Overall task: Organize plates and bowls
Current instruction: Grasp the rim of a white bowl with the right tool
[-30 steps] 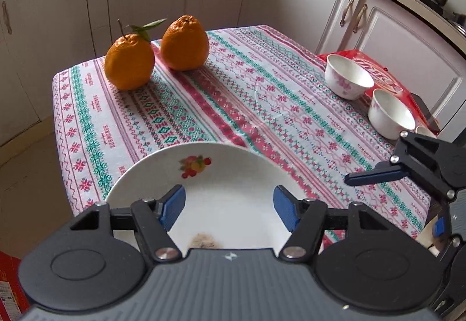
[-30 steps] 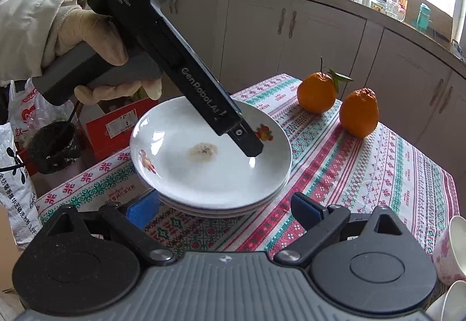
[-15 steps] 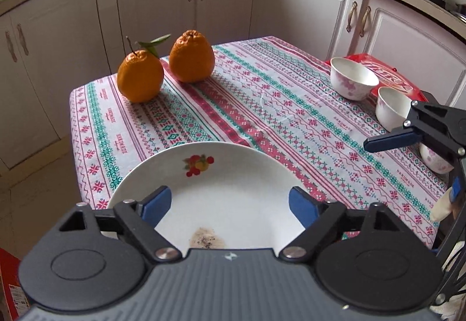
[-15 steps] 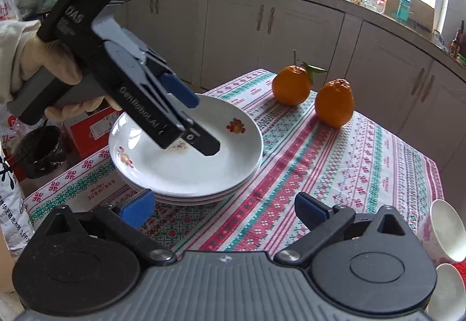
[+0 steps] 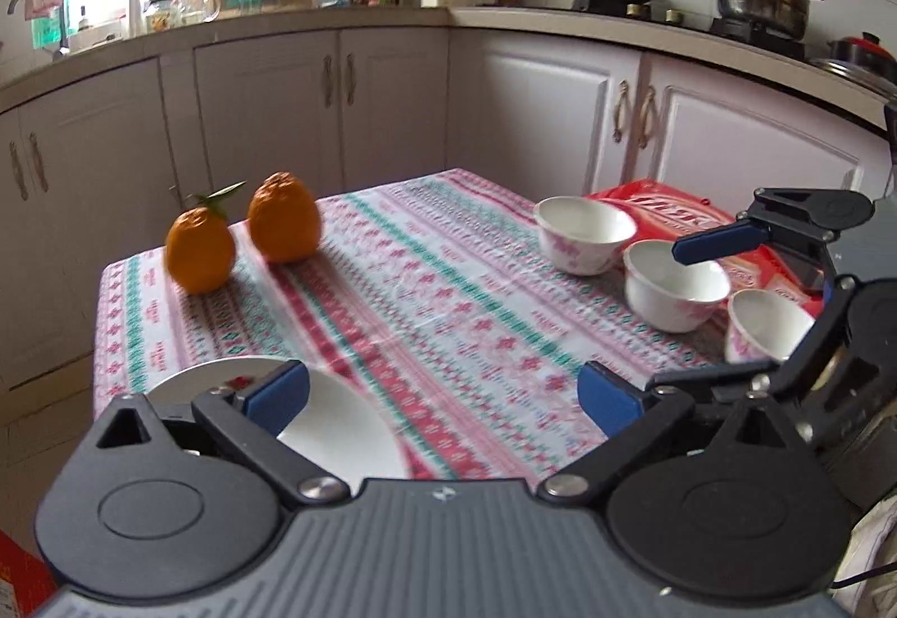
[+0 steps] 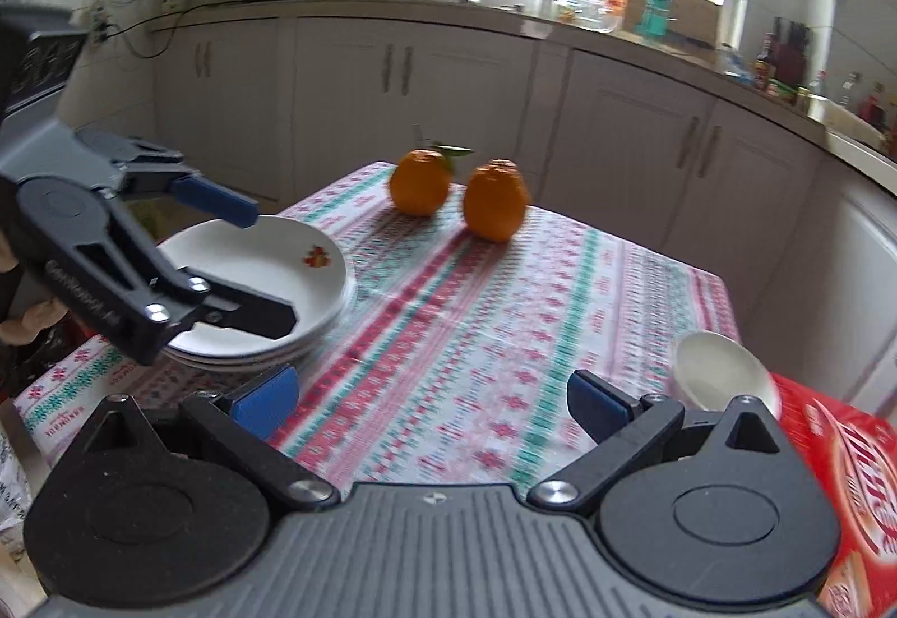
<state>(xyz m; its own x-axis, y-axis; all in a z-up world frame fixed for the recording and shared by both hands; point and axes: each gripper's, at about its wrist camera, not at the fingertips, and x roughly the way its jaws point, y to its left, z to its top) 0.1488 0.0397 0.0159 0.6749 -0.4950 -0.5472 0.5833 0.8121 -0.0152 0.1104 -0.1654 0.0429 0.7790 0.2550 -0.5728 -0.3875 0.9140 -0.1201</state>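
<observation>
A stack of white plates with a small fruit print sits at the table's near left corner; its top plate shows under my left gripper. My left gripper is open and empty, raised above the plates; it also shows in the right wrist view. Three white bowls with pink flowers stand in a row at the table's right side. My right gripper is open and empty over the table, left of one bowl.
Two oranges stand at the far left of the patterned tablecloth. A red package lies under and behind the bowls. White kitchen cabinets surround the table.
My left gripper has opened wider and lifted up and back from the top plate, tilting to look level. My right gripper has also tilted up and swung right, toward the bowls.
</observation>
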